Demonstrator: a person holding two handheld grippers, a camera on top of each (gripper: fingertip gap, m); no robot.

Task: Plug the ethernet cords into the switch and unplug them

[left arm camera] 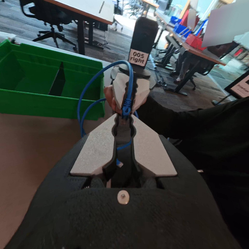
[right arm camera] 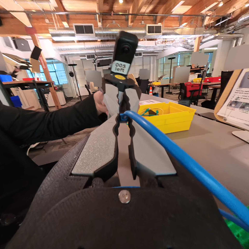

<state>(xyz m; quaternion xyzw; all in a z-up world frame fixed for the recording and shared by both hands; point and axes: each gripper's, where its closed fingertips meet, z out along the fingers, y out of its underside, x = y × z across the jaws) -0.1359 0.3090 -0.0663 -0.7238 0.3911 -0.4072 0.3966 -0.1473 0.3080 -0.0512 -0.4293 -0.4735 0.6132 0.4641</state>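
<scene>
Both tongs clamp: right tongs [right arm camera: 123,118] on blue cord [right arm camera: 175,148], left tongs [left arm camera: 123,118] on switch [left arm camera: 123,129] (hidden rightward)

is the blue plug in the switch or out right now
Cannot tell for sure. The blue plug, held in the right claw, meets the dark switch in the left claw; its tip is hidden between the fingertips.
</scene>
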